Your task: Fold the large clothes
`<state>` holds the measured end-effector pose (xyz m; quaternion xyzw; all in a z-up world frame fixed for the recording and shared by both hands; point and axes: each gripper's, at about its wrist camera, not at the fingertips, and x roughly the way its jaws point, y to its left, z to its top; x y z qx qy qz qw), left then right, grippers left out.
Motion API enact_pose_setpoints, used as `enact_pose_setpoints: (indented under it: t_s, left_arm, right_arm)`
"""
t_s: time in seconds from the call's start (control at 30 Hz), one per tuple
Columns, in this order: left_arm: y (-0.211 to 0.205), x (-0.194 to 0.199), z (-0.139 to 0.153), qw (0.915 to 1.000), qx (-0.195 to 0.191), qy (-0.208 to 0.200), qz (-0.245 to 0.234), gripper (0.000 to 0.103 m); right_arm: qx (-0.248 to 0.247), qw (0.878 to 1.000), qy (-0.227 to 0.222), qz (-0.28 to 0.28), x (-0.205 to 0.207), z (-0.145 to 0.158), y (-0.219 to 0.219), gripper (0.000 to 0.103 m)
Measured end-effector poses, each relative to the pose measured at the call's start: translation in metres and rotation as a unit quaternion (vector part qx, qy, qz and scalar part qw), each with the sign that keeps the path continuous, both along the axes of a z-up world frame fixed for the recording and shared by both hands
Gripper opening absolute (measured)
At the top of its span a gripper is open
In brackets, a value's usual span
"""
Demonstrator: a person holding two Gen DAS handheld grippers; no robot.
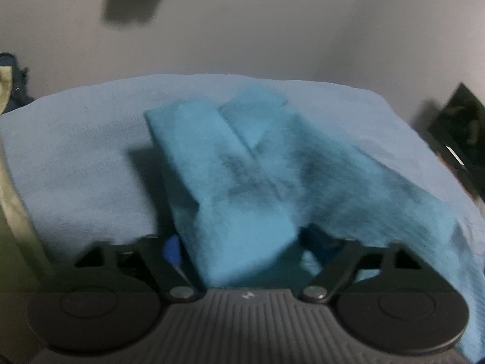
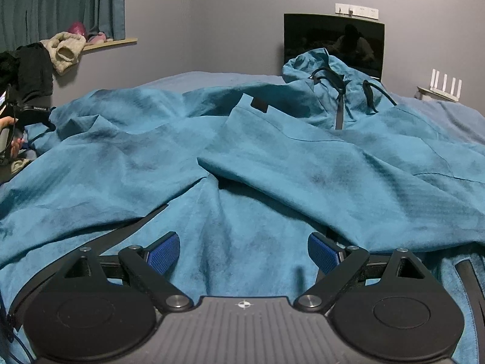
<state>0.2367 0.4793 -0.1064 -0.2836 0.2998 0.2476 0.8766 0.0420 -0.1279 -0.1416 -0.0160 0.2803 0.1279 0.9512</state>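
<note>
left tool: the black two-finger left tool (image 1: 239, 242) has a thick fold of the teal fleece-like hooded jacket (image 1: 242, 182) sitting right between its blue pads (image 1: 172, 250). the view is blurred, so whether the pads actually press the cloth, i cannot tell.

right tool: the black two-finger right tool (image 2: 242, 253) hangs low over the jacket (image 2: 272, 163), blue textured pads (image 2: 163, 253) standing wide apart, nothing between them but the cloth lying underneath. not gripping.

jacket position: spread across the pale blue bed cover (image 1: 75, 157), hood (image 2: 318, 66) with its dark drawcords (image 2: 369, 94) bunched at the far end, dark zip (image 2: 339, 112) facing up.

done so far: one sleeve with a small dark patch (image 2: 260, 104) lies crossed over the chest, so a first inward fold looks made. in the left view two bands of cloth cross in the middle, a second panel on its way over, i'd say.

left to do: plenty. the body is rumpled and loose at the near hem, the hood is not tucked, and no tidy rectangle yet. by my reckoning this is early to middle of the fold.

around the bed: grey wall, dark screen (image 2: 333, 42), white router (image 2: 445, 85), teal curtain (image 2: 60, 3), heap of clothes on the sill (image 2: 63, 48).
</note>
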Motion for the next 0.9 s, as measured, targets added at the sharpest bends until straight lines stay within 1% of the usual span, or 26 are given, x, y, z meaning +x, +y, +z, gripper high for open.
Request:
enact_pose_setpoints:
  t_s: [0.03, 0.07, 0.1, 0.13, 0.2, 0.27, 0.33, 0.37, 0.43, 0.53, 0.6, 0.73, 0.8, 0.83, 0.9]
  left_arm:
    - [-0.003, -0.001, 0.001, 1.0000, 0.001, -0.006, -0.006, 0.058]
    - [-0.004, -0.003, 0.001, 0.9999, 0.000, -0.012, -0.012, 0.051]
    - [-0.008, -0.004, 0.001, 0.9999, 0.004, -0.012, -0.010, 0.051]
    - [-0.011, -0.006, 0.001, 0.9999, 0.013, -0.009, -0.007, 0.048]
    - [-0.021, -0.007, 0.003, 0.9995, 0.029, -0.011, -0.009, 0.038]
    - [-0.033, -0.007, 0.006, 0.9983, 0.054, -0.012, -0.017, 0.021]
    - [-0.038, -0.009, 0.009, 0.9977, 0.065, -0.012, -0.014, 0.013]
    - [-0.040, -0.009, 0.011, 0.9975, 0.069, -0.014, -0.010, 0.007]
    - [-0.046, -0.007, 0.019, 0.9946, 0.099, -0.023, -0.016, 0.004]
    - [-0.074, -0.011, 0.037, 0.9865, 0.157, -0.034, -0.035, 0.004]
    - [-0.093, -0.015, 0.052, 0.9804, 0.181, -0.053, -0.058, 0.003]
    - [-0.131, -0.033, 0.087, 0.9682, 0.202, -0.099, -0.109, 0.001]
    - [-0.158, -0.040, 0.108, 0.9587, 0.212, -0.126, -0.142, 0.001]
    - [-0.173, -0.048, 0.121, 0.9519, 0.220, -0.140, -0.160, 0.000]
    - [-0.208, -0.048, 0.144, 0.9387, 0.230, -0.165, -0.196, 0.000]
  right_arm:
    - [0.001, 1.000, 0.000, -0.001, 0.001, 0.000, 0.000, 0.093]
    - [0.002, 1.000, 0.000, -0.002, 0.001, 0.001, 0.000, 0.093]
    - [0.003, 1.000, 0.000, -0.002, 0.001, 0.001, 0.000, 0.093]
    - [0.003, 1.000, 0.000, -0.002, 0.001, 0.001, 0.001, 0.093]
    - [0.003, 1.000, 0.000, 0.000, 0.000, 0.001, 0.001, 0.093]
    - [-0.001, 1.000, -0.001, 0.003, -0.001, 0.002, 0.003, 0.093]
    - [-0.009, 1.000, -0.004, 0.003, -0.003, 0.003, 0.003, 0.093]
    - [-0.011, 1.000, -0.006, 0.003, -0.003, 0.003, 0.004, 0.093]
    - [-0.013, 1.000, -0.009, 0.004, -0.004, 0.005, 0.005, 0.093]
    - [-0.020, 1.000, -0.017, 0.004, -0.007, 0.007, 0.006, 0.092]
    - [-0.028, 0.999, -0.025, 0.005, -0.009, 0.010, 0.006, 0.092]
    - [-0.035, 0.999, -0.037, -0.001, -0.013, 0.015, 0.006, 0.091]
    - [-0.042, 0.998, -0.044, -0.006, -0.015, 0.018, 0.004, 0.090]
    - [-0.048, 0.998, -0.048, -0.011, -0.016, 0.020, 0.003, 0.090]
    - [-0.056, 0.997, -0.054, -0.026, -0.018, 0.025, -0.002, 0.088]
